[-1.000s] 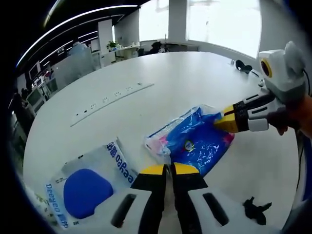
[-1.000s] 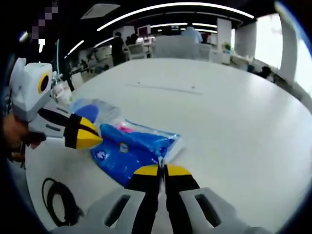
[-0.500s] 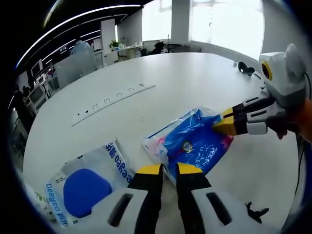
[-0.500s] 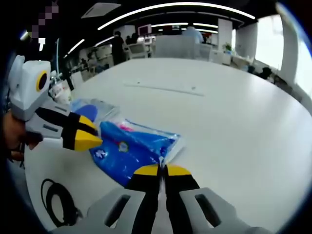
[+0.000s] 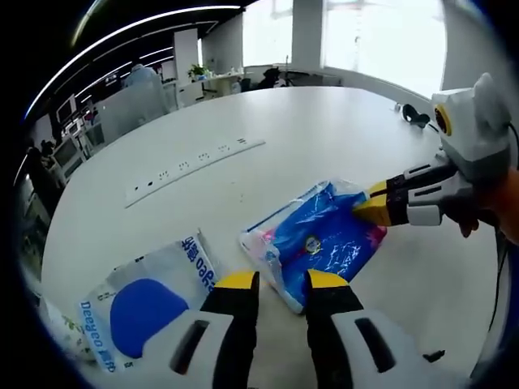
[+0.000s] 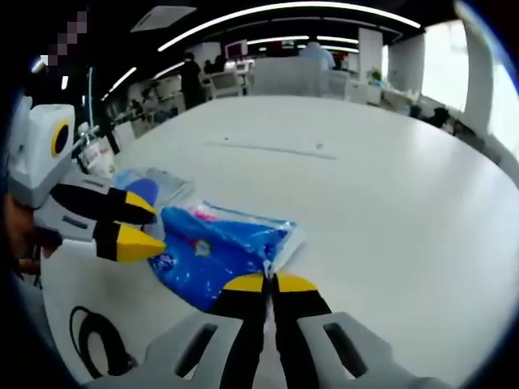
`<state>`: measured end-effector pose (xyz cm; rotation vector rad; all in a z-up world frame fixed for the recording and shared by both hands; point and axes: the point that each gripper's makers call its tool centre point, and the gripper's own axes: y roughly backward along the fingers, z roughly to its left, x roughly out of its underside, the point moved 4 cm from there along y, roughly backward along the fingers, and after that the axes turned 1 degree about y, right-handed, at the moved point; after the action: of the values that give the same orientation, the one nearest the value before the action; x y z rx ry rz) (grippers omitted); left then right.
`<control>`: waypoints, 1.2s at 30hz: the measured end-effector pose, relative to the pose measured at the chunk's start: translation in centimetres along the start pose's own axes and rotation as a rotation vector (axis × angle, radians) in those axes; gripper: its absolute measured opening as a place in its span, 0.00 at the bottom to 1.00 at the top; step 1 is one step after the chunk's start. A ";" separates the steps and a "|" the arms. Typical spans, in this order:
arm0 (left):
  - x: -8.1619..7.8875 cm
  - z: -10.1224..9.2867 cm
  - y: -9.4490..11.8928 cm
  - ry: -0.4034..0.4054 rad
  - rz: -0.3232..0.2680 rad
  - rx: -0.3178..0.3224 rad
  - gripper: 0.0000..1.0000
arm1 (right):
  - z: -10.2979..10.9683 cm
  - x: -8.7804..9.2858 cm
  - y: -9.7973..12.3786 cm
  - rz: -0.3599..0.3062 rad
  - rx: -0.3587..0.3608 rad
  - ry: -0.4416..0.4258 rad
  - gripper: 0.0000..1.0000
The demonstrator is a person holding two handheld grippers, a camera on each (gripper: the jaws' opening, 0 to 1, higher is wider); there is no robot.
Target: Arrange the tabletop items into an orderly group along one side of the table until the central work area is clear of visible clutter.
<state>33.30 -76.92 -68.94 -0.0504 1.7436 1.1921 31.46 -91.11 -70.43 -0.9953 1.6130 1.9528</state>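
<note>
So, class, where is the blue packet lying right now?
The blue packet lies on the white table between both grippers, beside the white pouch.

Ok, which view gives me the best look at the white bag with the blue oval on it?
The left gripper view: the white bag lies flat beside the left gripper, blue oval and printed edge plain. The right gripper view shows just a corner of it, behind the blue packet and the left gripper's open jaws.

Probably office — desks (image 6: 243, 79), strip lights (image 6: 284, 12)
</note>
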 end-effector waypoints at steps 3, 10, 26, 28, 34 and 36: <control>-0.1 0.0 0.4 0.002 -0.010 0.000 0.21 | 0.0 -0.1 0.0 0.000 0.005 -0.003 0.00; -0.4 0.0 1.0 -0.006 -0.031 -0.007 0.22 | 0.1 -0.3 -0.2 -0.001 0.009 -0.010 0.00; -0.4 0.4 2.5 -0.010 -0.055 -0.013 0.23 | 0.4 -0.7 -0.8 -0.007 0.019 -0.024 0.00; -0.3 0.5 2.6 -0.009 -0.056 -0.014 0.22 | 0.4 -0.8 -0.8 -0.008 0.022 -0.024 0.00; -0.1 0.8 2.9 -0.005 -0.057 -0.020 0.22 | 0.4 -0.8 -1.0 -0.013 0.024 -0.025 0.00; -0.1 0.9 3.0 -0.001 -0.057 -0.021 0.23 | 0.4 -0.9 -1.0 -0.012 0.022 -0.022 0.00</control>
<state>32.39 -74.79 -66.88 -0.1115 1.7178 1.1690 32.69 -90.33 -70.40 -0.9701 1.6090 1.9276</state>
